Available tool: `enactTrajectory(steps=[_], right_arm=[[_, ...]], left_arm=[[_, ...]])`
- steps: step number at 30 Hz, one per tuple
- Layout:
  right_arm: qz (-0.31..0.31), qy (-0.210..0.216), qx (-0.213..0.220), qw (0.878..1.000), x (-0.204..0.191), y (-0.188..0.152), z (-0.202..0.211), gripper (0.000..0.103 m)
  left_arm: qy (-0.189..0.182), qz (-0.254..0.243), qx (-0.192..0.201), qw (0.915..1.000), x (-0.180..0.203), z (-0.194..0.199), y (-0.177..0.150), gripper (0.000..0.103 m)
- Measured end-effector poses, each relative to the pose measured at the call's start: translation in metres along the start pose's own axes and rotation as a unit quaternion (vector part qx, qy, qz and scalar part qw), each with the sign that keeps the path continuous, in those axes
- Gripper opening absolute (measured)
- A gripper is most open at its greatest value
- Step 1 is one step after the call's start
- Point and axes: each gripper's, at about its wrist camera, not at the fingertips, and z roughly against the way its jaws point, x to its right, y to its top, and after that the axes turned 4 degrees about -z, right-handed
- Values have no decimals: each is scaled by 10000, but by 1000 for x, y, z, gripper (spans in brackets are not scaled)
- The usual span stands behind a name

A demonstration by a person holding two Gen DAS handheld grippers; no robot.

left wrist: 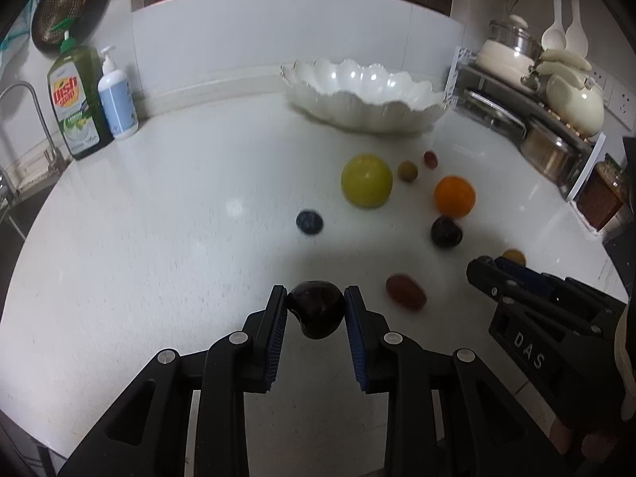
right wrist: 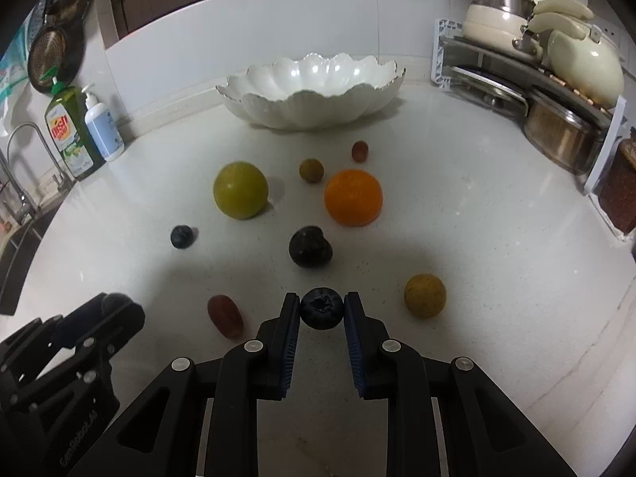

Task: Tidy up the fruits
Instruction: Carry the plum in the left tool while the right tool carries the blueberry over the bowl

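My left gripper (left wrist: 316,298) is shut on a dark plum (left wrist: 317,314) above the white counter. My right gripper (right wrist: 322,305) is shut on a blueberry (right wrist: 322,308). Loose on the counter lie a green apple (right wrist: 240,190), an orange (right wrist: 353,197), a second dark plum (right wrist: 310,246), a second blueberry (right wrist: 182,236), two red grapes (right wrist: 225,315) (right wrist: 359,151) and two yellow-brown round fruits (right wrist: 425,295) (right wrist: 311,169). A white scalloped bowl (right wrist: 314,97) stands empty at the back. The right gripper also shows in the left wrist view (left wrist: 487,264).
A green dish soap bottle (left wrist: 77,107) and a white pump bottle (left wrist: 116,97) stand at the back left by the sink tap (left wrist: 24,95). A rack with pots and lids (right wrist: 556,91) fills the back right corner.
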Motion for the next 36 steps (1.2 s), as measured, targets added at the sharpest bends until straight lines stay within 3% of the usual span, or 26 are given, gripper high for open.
enactTrajectory(steps=[21, 26, 36], right_arm=[[-49, -55, 877, 9961, -16, 45, 63, 24], [4, -86, 1170, 9931, -20, 60, 75, 24], [59, -92, 1487, 9888, -22, 92, 76, 24]], left_arm=[[-321, -420, 1172, 9917, -5, 55, 65, 30], [-530, -413, 1284, 9894, -9, 58, 84, 30], [-488, -486, 1458, 9869, -9, 55, 115, 30]])
